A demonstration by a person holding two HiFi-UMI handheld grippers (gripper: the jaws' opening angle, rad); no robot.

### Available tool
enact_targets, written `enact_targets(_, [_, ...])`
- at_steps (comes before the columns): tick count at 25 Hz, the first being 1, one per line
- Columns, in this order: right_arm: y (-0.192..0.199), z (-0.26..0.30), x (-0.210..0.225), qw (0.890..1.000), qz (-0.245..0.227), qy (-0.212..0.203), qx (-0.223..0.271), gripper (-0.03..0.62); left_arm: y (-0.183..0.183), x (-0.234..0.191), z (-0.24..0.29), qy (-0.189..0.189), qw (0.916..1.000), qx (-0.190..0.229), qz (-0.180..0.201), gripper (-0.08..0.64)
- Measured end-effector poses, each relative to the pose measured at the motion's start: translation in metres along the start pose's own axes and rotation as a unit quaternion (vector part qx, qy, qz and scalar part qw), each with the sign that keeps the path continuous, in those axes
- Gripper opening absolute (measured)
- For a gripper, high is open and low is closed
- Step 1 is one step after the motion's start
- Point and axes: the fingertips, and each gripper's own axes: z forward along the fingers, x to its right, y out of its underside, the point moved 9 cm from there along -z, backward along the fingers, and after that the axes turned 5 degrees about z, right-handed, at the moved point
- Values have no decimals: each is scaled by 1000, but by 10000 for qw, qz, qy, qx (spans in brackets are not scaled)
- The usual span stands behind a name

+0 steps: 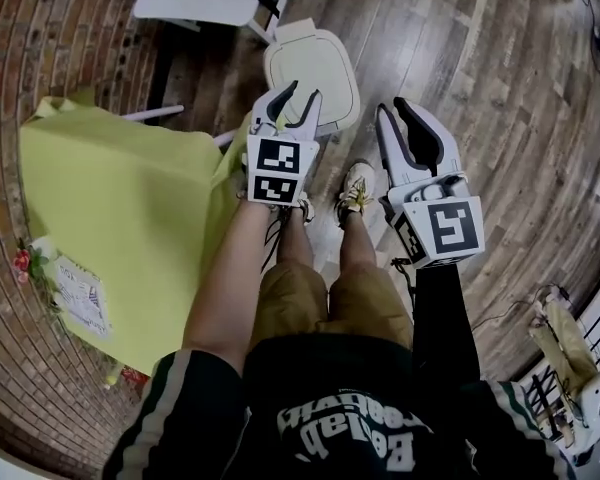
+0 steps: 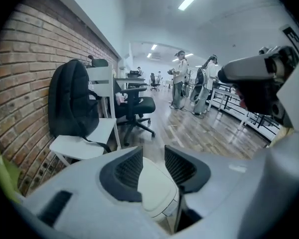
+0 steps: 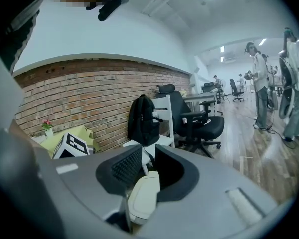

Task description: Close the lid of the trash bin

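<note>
Two grippers sit nearest me, the left gripper [image 1: 302, 96] and right gripper [image 1: 390, 106], each with its fingers apart and nothing between them. Just beyond stands the bin [image 1: 312, 68]; its lid [image 2: 157, 193] looks already down, so I'd only press to confirm. Only the gripper views show the chair [image 2: 84, 143] and backpack [image 2: 72, 103] behind.

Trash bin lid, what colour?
Plain cream-white, no pattern; the trash bin lid shows best in the head view.
</note>
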Motion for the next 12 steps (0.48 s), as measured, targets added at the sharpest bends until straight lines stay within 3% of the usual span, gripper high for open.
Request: enact_targets(12, [-63,-35,-29,9989,-376,-256,143,92,-85,8,-91,-154,9983,528,179,135])
